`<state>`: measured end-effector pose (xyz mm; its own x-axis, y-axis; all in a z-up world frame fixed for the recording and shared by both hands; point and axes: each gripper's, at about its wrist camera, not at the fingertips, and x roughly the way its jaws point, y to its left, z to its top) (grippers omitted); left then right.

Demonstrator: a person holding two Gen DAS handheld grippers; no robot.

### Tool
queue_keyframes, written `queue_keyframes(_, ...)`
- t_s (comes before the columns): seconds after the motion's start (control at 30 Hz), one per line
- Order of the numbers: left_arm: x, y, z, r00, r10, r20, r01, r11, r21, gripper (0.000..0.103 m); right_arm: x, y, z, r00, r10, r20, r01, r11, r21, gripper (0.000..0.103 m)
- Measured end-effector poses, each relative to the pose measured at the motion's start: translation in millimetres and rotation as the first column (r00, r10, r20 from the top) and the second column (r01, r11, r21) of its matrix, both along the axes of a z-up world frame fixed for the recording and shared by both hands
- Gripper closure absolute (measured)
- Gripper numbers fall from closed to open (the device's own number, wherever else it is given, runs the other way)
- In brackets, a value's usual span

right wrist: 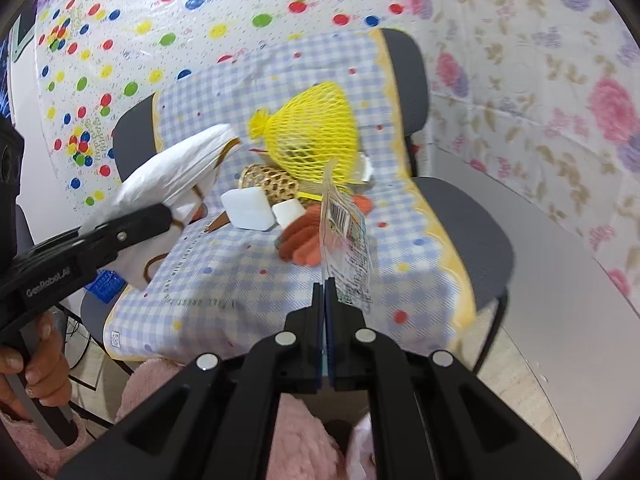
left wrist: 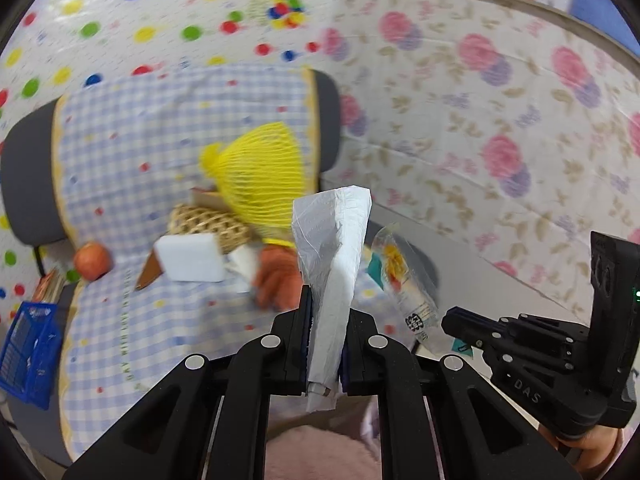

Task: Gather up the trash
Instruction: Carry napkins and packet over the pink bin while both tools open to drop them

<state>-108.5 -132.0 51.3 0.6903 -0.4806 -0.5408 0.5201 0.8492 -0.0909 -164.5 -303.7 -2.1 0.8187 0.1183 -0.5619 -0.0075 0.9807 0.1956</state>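
My left gripper (left wrist: 326, 300) is shut on a crumpled white paper tissue (left wrist: 334, 248) and holds it upright above the checked cloth (left wrist: 132, 184); it also shows in the right wrist view (right wrist: 176, 172). My right gripper (right wrist: 325, 286) is shut on a clear plastic wrapper (right wrist: 344, 236) with a barcode, held above the cloth (right wrist: 240, 276); the wrapper also shows in the left wrist view (left wrist: 404, 276). On the cloth lie a yellow foam net (right wrist: 316, 136), white foam blocks (right wrist: 248, 208), an orange glove (right wrist: 308, 236) and a small wicker basket (right wrist: 268, 184).
The cloth covers a grey chair (right wrist: 464, 224). An orange fruit (left wrist: 92, 262) lies at the cloth's left edge. A blue crate (left wrist: 28, 344) stands on the floor to the left. Patterned sheets hang behind. A grey table (right wrist: 560, 300) is at right.
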Motion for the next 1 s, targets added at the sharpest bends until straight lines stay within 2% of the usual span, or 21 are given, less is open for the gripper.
queue_keyframes(0.2, -22, -37, -32, 0.996, -0.084, -0.004, 0.084, 0.996, 0.030, 0.091, -46, -23, -10, 0.995, -0.101, -0.021, 0.100, 0.995, -0.015, 0.101)
queue_keyframes(0.43, -43, -75, -99, 0.977, -0.178, -0.117, 0.185, 0.981, 0.052, 0.091, -81, -47, -47, 0.975, -0.191, -0.109, 0.192, 0.981, -0.008, 0.101)
queue_keyframes(0.63, -52, -104, -140, 0.955, -0.236, -0.180, 0.256, 0.961, 0.100, 0.090, -100, -63, -82, 0.955, -0.232, -0.187, 0.240, 0.971, 0.021, 0.101)
queue_keyframes(0.77, -52, -120, -153, 0.945, -0.265, -0.190, 0.290, 0.950, 0.118, 0.089, -103, -75, -96, 0.945, -0.247, -0.216, 0.263, 0.963, 0.048, 0.101)
queue_keyframes(0.9, -48, -131, -160, 0.943, -0.271, -0.195, 0.296, 0.948, 0.114, 0.087, -101, -90, -113, 0.940, -0.241, -0.242, 0.274, 0.955, 0.114, 0.101)
queue_keyframes(1.0, -44, -138, -165, 0.939, -0.272, -0.210, 0.301, 0.945, 0.125, 0.087, -97, -94, -123, 0.936, -0.238, -0.261, 0.278, 0.952, 0.128, 0.101)
